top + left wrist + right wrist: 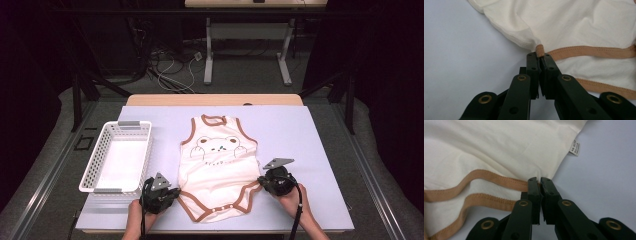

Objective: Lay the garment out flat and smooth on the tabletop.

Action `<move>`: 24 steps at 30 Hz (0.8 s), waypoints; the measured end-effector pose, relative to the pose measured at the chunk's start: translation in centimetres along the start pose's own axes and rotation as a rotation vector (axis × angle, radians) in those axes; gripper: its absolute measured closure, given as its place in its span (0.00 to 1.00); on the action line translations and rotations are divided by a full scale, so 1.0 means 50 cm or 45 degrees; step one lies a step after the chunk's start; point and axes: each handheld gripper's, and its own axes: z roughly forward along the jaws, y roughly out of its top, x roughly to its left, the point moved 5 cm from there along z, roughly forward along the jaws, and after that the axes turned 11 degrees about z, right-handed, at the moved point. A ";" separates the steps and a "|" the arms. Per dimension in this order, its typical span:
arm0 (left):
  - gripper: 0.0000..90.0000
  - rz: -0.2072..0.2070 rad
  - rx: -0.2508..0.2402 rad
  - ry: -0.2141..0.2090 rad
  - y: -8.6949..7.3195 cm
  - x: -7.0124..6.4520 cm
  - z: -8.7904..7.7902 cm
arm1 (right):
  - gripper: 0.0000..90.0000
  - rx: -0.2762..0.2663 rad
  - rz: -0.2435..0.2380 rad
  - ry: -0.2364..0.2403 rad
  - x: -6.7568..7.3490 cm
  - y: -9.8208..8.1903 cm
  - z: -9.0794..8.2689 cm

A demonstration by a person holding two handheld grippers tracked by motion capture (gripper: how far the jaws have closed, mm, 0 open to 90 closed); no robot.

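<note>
Left of bodysuit (220,167): white basket (118,156) | lavender mat (300,135) | path unobstructed

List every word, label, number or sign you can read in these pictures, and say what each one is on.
Dark lettering under the bear face on the baby bodysuit, high view: too small to read.
Small white care tag on the bodysuit's side seam, right gripper view: printed lines, too blurred to read.
White basket and table: no text on them.

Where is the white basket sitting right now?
In the high view the white basket sits on the table's left side, left of the baby bodysuit and just beyond the left gripper.
</note>
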 end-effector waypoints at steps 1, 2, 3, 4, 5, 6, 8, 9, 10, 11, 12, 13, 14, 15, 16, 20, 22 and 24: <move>0.96 0.000 -0.002 0.006 0.000 0.000 0.000 | 0.96 0.001 0.000 0.004 0.001 -0.003 -0.002; 0.96 0.001 0.002 0.006 0.000 0.000 0.000 | 0.96 0.000 0.000 0.007 0.002 -0.006 -0.004; 0.96 0.001 -0.001 0.010 0.000 0.000 0.000 | 0.96 0.014 0.004 0.009 0.006 -0.010 -0.008; 0.96 0.001 0.003 0.013 0.000 0.000 -0.001 | 0.96 0.023 0.000 0.019 0.007 -0.013 -0.010; 0.96 -0.001 0.004 0.014 0.000 0.000 -0.001 | 0.96 0.028 -0.019 0.019 0.008 -0.016 -0.013; 0.96 0.000 0.005 0.014 -0.001 0.001 -0.002 | 0.96 0.020 -0.020 0.019 0.010 -0.018 -0.014; 0.96 0.000 0.007 0.017 -0.001 0.002 -0.004 | 0.96 0.019 -0.012 0.039 0.018 -0.024 -0.019; 0.96 0.000 0.006 0.018 -0.001 0.002 -0.005 | 0.96 0.039 -0.026 0.041 0.020 -0.028 -0.022; 0.96 -0.003 0.007 0.017 -0.001 0.002 -0.006 | 0.96 0.023 -0.024 0.042 0.023 -0.029 -0.021; 0.96 -0.003 0.012 0.016 -0.002 0.002 -0.007 | 0.96 0.024 -0.032 0.051 0.026 -0.030 -0.022; 0.96 -0.002 0.012 0.020 -0.002 0.002 -0.007 | 0.96 0.037 -0.035 0.054 0.029 -0.032 -0.024; 0.96 -0.004 0.016 0.018 -0.003 0.001 -0.008 | 0.96 0.037 -0.047 0.058 0.031 -0.032 -0.024; 0.96 -0.002 0.018 0.020 -0.003 0.001 -0.009 | 0.96 0.052 -0.046 0.065 0.033 -0.034 -0.025; 0.96 -0.003 0.019 0.020 -0.003 0.000 -0.010 | 0.96 0.046 -0.047 0.066 0.035 -0.034 -0.024; 0.96 -0.002 0.021 0.017 -0.004 -0.001 -0.011 | 0.96 0.059 -0.051 0.071 0.034 -0.035 -0.024; 0.96 0.007 0.047 -0.004 -0.007 -0.004 -0.014 | 0.96 0.062 -0.052 0.081 0.034 -0.035 -0.023; 0.96 0.010 0.055 -0.006 -0.007 -0.006 -0.016 | 0.96 0.065 -0.048 0.087 0.034 -0.035 -0.022; 0.96 0.014 0.058 -0.004 -0.008 -0.006 -0.018 | 0.96 0.071 -0.048 0.102 0.038 -0.035 -0.023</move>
